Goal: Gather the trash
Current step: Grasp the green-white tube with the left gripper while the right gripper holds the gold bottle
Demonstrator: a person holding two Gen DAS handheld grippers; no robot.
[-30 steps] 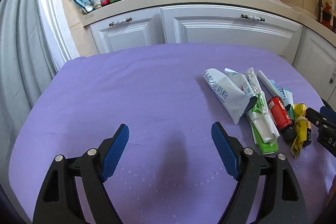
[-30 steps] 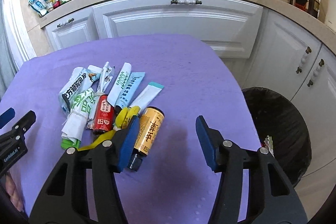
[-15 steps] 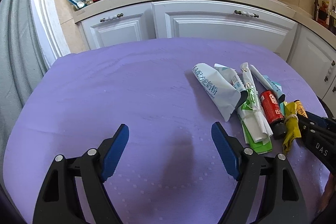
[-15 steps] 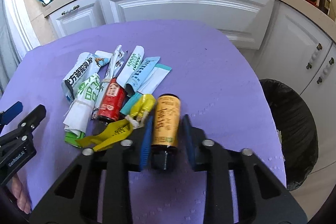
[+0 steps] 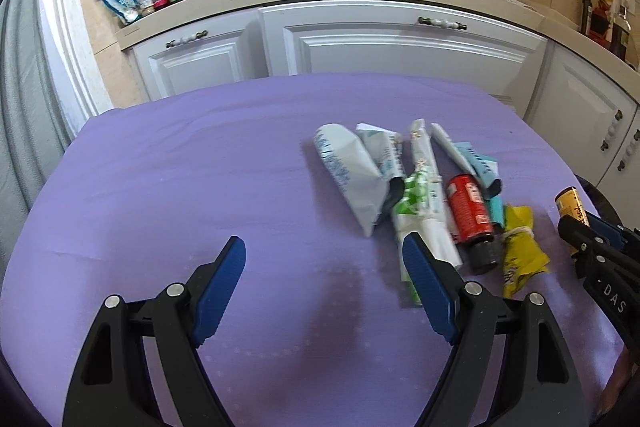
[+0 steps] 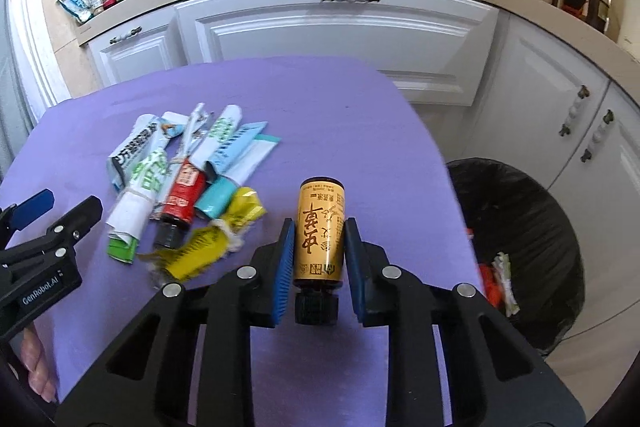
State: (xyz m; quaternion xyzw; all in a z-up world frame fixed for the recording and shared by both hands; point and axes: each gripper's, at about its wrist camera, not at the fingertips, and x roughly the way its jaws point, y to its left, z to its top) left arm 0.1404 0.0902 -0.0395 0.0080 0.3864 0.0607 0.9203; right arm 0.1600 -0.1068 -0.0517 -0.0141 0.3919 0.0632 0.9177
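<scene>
My right gripper (image 6: 319, 227) is shut on a yellow-labelled brown bottle (image 6: 320, 227) and holds it above the purple table (image 6: 340, 115), cap toward me. The bottle also shows at the right edge of the left wrist view (image 5: 571, 205). A pile of trash lies on the table: a red bottle (image 6: 185, 193), a yellow wrapper (image 6: 216, 239), white and green wrappers (image 6: 140, 187) and blue tubes (image 6: 236, 147). My left gripper (image 5: 324, 247) is open and empty over bare cloth, left of the pile (image 5: 420, 195).
A bin with a black liner (image 6: 520, 227) stands on the floor right of the table, some trash inside. White cabinets (image 5: 400, 43) and a counter with bottles and a pan lie behind the table. A curtain (image 5: 20, 87) hangs at the left.
My right gripper closed on the yellow-labelled bottle and lifted it off the table, away from the pile. My left gripper stayed open and drifted slightly toward the pile.
</scene>
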